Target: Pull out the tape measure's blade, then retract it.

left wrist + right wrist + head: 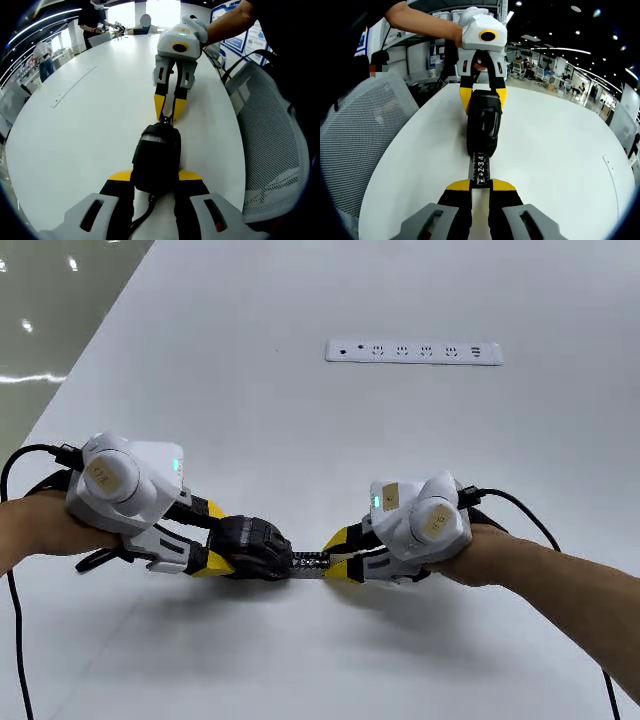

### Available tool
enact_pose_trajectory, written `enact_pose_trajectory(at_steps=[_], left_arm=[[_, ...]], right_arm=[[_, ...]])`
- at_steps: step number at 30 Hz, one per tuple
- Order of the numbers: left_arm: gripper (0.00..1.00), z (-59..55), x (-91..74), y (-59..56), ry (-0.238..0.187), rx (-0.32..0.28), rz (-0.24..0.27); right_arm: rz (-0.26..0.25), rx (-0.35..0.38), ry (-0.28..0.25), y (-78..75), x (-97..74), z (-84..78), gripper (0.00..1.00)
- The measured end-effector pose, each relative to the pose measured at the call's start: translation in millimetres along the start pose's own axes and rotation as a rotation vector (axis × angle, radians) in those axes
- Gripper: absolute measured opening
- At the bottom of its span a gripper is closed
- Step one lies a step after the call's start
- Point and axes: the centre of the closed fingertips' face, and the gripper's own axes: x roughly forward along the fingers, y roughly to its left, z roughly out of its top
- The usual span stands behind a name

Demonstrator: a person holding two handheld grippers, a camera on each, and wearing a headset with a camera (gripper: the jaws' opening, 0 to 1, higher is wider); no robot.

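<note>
Left tool [214,537] clamped the rigid case [250,548]; right tool [341,556] pinched the blade [480,169] beside it. Springy steel looked slip-prone.

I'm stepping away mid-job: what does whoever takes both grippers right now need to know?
Left gripper: shut on the black tape measure, down at the white table.
Right gripper: shut on the blade tip, close to the case.
Done: a short stretch of blade is out, numbers 2 to 4 showing.
To do: pull the blade out further, then let it retract.
</note>
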Motion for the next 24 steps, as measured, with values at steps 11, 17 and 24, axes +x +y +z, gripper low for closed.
enact_pose_trajectory(at_steps=[11,17,24], left_arm=[[0.24,0.3,-0.6,0.1,0.000,0.003,-0.002],[0.25,0.4,-0.6,-0.1,0.000,0.003,-0.002],[0.25,0.6,0.1,0.1,0.002,0.005,-0.002]], right_arm=[[-0.006,0.002,0.008,0.4,-7.9,-6.5,0.08],[-0.006,0.004,0.012,0.6,-11.3,-10.2,0.08],[-0.010,0.012,0.012,0.8,-15.3,-13.9,0.08]])
